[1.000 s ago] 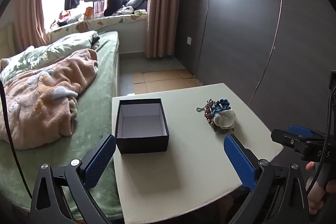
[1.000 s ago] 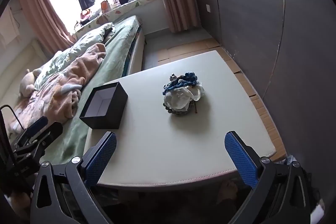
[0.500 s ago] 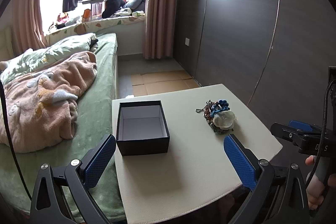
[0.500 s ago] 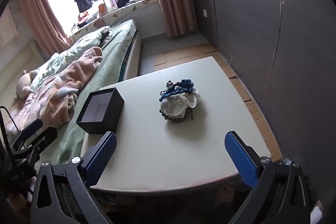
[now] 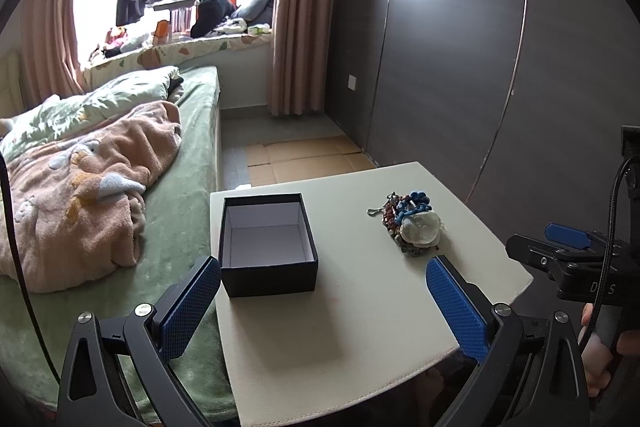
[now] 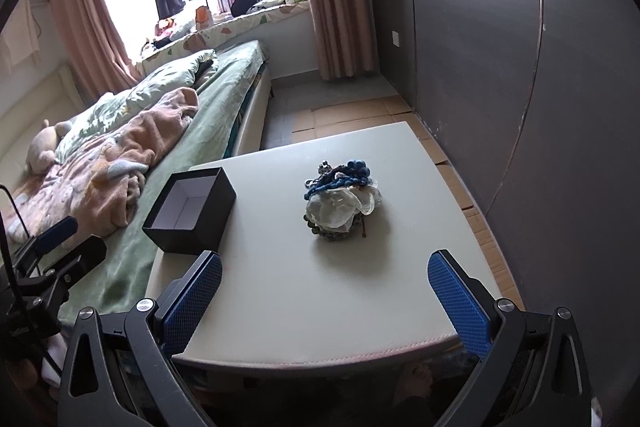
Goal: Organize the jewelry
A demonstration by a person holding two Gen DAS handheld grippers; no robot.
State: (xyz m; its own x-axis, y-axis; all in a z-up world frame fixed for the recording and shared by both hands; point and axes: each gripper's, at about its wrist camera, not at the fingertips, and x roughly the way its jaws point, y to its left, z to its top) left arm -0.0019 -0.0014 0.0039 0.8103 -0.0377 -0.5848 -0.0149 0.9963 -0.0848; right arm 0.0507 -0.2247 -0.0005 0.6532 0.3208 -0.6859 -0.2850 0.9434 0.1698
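Note:
An open black box (image 5: 267,243) with a white, empty inside stands at the left of a pale table (image 5: 360,307); it also shows in the right wrist view (image 6: 191,210). A heap of jewelry (image 5: 412,225), blue beads, brown beads and a clear pouch, lies at the table's right, also in the right wrist view (image 6: 340,201). My left gripper (image 5: 320,301) is open and empty, hovering near the table's front edge before the box. My right gripper (image 6: 325,301) is open and empty, short of the heap.
A bed (image 5: 120,155) with green sheet and pink blanket borders the table's left side. A dark wardrobe wall (image 5: 480,67) stands at the right. Cardboard sheets (image 5: 304,159) lie on the floor beyond the table. The right gripper shows at the left wrist view's right edge (image 5: 568,259).
Both grippers have drawn back and risen slightly from the table; the box and jewelry look a little farther and have not moved. Both grippers stay open.

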